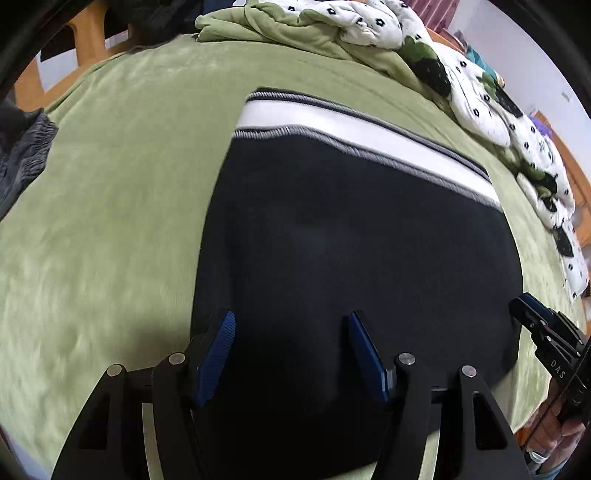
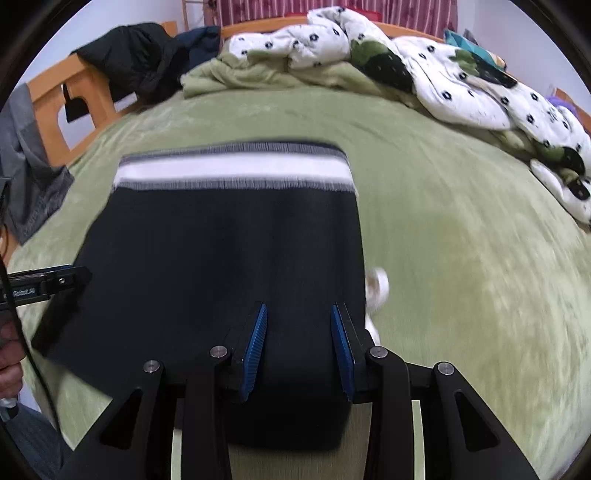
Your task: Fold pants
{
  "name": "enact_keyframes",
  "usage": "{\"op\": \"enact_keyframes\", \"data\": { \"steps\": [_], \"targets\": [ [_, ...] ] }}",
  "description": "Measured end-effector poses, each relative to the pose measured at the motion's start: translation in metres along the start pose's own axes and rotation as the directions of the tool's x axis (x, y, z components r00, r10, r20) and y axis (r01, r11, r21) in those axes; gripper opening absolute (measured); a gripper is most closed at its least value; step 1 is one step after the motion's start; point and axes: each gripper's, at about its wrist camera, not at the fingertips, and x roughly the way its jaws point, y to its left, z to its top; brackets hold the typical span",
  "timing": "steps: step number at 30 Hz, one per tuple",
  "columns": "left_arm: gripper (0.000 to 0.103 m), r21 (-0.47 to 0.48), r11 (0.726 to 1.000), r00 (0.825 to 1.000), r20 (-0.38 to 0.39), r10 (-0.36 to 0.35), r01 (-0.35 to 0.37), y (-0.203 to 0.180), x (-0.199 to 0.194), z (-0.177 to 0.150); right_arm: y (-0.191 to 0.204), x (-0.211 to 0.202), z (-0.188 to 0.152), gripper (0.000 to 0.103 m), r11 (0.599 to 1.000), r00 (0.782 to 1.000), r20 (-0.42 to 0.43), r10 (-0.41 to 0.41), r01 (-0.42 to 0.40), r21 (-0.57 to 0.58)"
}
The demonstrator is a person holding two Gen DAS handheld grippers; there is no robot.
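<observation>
Dark navy pants [image 1: 351, 251] lie folded flat on the green bedspread [image 1: 110, 221], with a white and grey striped band [image 1: 362, 142] at the far edge. My left gripper [image 1: 290, 321] is open over the near part of the pants, blue pads apart, nothing between them. My right gripper [image 2: 299, 314] is open over the near right part of the pants [image 2: 221, 251]. The band shows in the right wrist view too [image 2: 232, 170]. Each gripper shows in the other's view: the right one [image 1: 546, 332], the left one [image 2: 48, 284].
A rumpled white patterned quilt [image 2: 443, 74] and a green blanket [image 1: 277, 33] lie along the far side of the bed. A dark jacket [image 2: 136, 59] hangs on the wooden bed frame [image 2: 55, 110]. Grey clothing [image 1: 22, 155] lies at the left. A small white object [image 2: 376, 288] sits beside the pants.
</observation>
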Motion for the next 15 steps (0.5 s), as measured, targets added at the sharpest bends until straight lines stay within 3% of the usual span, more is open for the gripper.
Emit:
{"op": "enact_keyframes", "data": {
  "steps": [4,6,9,12,15],
  "targets": [
    [0.061,0.045,0.998,0.999,0.043,0.033,-0.035,-0.010,-0.018,-0.030,0.006,-0.022,-0.023,0.035,0.999,1.000,0.008,0.019,-0.019,0.032],
    [0.061,0.074,0.996,0.999,0.015,0.046,-0.047,-0.015,-0.026,-0.040,0.004,-0.040,-0.034,0.035,0.996,0.999,0.041,-0.009,0.005,0.083],
    [0.061,0.093,0.996,1.000,-0.019,-0.009,0.011,-0.019,-0.045,-0.050,0.001,-0.072,-0.038,0.035,0.990,0.996,0.089,0.022,-0.034,0.139],
    [0.061,0.080,0.997,0.998,0.057,-0.023,0.019,-0.017,-0.081,-0.063,0.003,-0.105,-0.039,0.038,0.989,0.988,0.153,0.010,-0.032,0.144],
    [0.061,0.109,0.994,0.988,0.152,0.000,-0.017,-0.015,-0.119,-0.075,0.009,-0.138,-0.045,0.044,0.990,0.981,0.191,-0.013,-0.015,0.141]
  ]
}}
